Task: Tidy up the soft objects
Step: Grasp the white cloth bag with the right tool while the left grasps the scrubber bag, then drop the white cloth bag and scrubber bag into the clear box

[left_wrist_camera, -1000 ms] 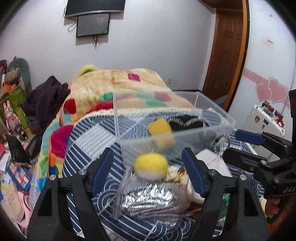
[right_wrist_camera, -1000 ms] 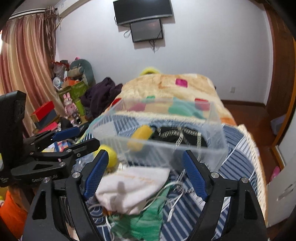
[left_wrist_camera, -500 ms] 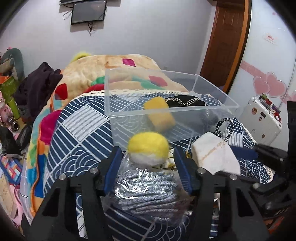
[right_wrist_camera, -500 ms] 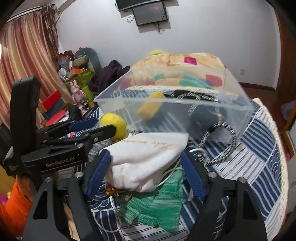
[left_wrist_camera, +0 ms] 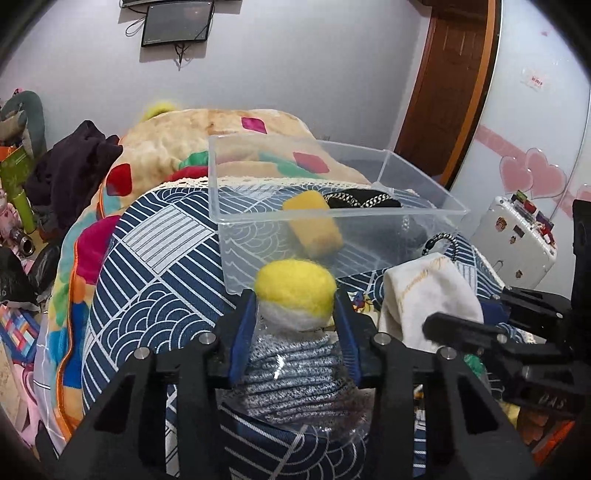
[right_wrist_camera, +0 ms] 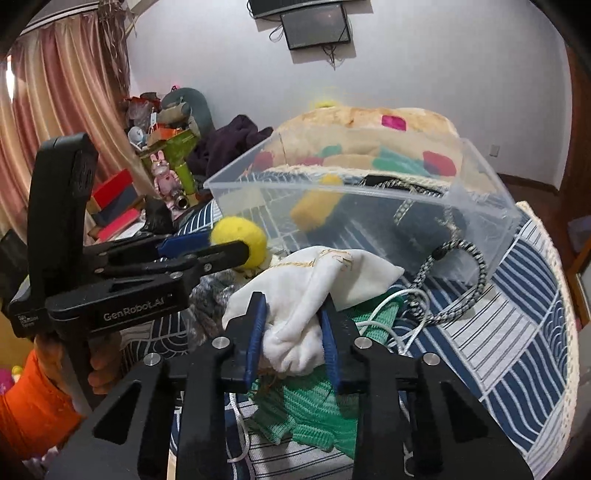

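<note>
Left tool: closed narrow on the yellow pompom hat; both blue pads press the grey-and-white knit just under the yellow pompom; the hat's grey knit body, in clear wrapping, lies between the tool arms on the bed; in the right wrist view the left tool enters from the left side, with the pompom showing at its tip.

Right tool: closed narrow on the white cloth pouch; the pouch is bunched between the blue pads, and its free end fans out toward the clear plastic bin; in the left wrist view the right tool appears at the right edge with the white cloth pouch draped over it.

Clear plastic bin: stands on the blue patterned bedcover, just beyond both tools; contents: a yellow sponge block and a black item with chain trim.

Items near the right tool: a green knit piece lies under the pouch; a white cord lies across it; a black-and-white braided loop rests against the near wall of the bin.

Background: a cream blanket with coloured patches lies behind the bin; a wall screen hangs above.
</note>
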Available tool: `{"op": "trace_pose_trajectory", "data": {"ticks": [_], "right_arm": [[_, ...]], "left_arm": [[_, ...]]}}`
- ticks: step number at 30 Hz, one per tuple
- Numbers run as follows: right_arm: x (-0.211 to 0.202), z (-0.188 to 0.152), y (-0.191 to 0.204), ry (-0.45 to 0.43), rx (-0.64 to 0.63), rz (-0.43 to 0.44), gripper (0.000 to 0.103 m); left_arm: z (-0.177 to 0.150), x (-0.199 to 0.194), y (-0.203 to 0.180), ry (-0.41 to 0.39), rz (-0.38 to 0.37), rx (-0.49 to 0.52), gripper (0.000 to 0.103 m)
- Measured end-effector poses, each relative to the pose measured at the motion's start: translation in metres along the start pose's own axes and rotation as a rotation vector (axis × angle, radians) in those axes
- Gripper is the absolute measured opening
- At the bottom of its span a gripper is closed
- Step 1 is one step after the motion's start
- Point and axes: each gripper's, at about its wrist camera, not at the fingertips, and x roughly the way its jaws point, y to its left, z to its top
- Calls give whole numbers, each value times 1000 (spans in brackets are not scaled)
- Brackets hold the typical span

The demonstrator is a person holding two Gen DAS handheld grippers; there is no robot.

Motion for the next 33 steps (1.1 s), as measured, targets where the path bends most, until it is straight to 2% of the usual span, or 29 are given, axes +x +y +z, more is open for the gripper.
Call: {"op": "trace_pose_trajectory", "data": {"ticks": [8, 21, 24, 28, 33], "right_arm": [[-28, 13, -8, -92, 32, -18, 24], [-62, 45, -22, -244, 58, -87, 24], [-65, 55, -23, -270, 55, -103, 24], [-64, 67, -26, -300, 39, -139, 24], [-54, 79, -30, -304, 30, -182, 24]], "left_arm": [[14, -25, 1, -64, -24, -7, 42], [46, -52, -9, -176, -12, 33, 42], [53, -52, -11, -178, -25, 40, 42], [59, -43, -14, -169, -3, 53, 42], [65, -20, -12, -111, 8, 35, 42]]}}
